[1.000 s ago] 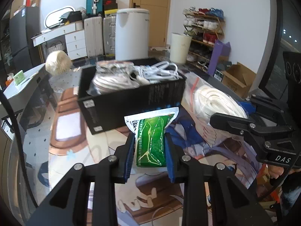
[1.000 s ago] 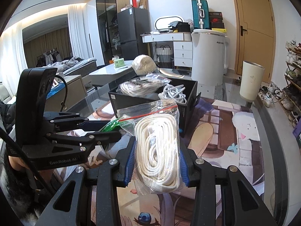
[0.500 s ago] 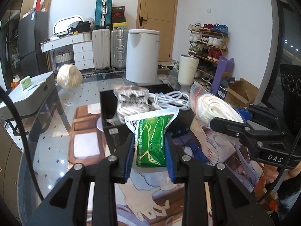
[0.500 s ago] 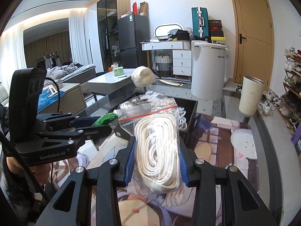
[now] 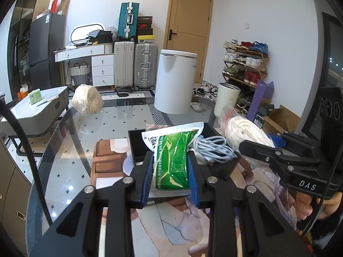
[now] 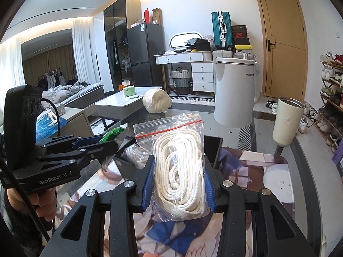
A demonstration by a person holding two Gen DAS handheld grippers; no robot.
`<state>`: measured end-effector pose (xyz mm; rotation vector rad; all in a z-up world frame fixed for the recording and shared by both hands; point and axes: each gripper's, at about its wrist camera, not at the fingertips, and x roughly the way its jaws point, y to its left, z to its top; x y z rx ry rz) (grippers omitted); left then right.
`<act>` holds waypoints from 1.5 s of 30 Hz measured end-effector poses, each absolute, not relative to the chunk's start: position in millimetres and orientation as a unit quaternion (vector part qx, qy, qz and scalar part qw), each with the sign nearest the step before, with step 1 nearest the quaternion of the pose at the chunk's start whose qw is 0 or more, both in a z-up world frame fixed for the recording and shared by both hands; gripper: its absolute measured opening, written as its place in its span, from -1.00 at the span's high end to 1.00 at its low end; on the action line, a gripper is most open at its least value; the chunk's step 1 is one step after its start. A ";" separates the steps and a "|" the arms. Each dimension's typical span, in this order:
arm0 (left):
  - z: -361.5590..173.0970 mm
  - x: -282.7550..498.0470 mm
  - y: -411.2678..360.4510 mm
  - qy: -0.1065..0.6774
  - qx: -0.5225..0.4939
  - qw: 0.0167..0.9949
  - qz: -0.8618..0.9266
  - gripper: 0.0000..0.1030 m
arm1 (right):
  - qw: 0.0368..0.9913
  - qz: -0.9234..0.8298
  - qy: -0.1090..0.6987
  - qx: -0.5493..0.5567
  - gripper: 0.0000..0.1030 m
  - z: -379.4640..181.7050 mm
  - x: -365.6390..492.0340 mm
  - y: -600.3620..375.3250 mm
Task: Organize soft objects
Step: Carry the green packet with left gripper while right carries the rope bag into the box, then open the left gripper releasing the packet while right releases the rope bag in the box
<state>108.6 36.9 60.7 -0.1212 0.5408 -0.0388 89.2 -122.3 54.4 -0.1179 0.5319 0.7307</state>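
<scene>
Right tongs (image 6: 179, 184) clamp the bagged white rope (image 6: 181, 171) above the black box (image 6: 212, 150).

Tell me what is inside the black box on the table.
Inside the black box a bundle of white cable shows, and a bagged coil beside it. The green packet and the bagged white rope, held up in front, cover the rest.

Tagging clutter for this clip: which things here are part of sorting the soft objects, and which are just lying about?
In the job:
- green packet, shut in the left gripper
- zip bag of white rope, shut in the right gripper
- black box holding white cable

Lying about:
- ball of cream yarn
- white bin
- suitcases
- shoe rack
</scene>
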 end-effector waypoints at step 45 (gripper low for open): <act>25.9 173.4 37.5 0.301 -0.031 0.953 -0.001 -0.10 | 0.883 0.335 0.309 -0.109 -0.41 18.8 154.4 -73.9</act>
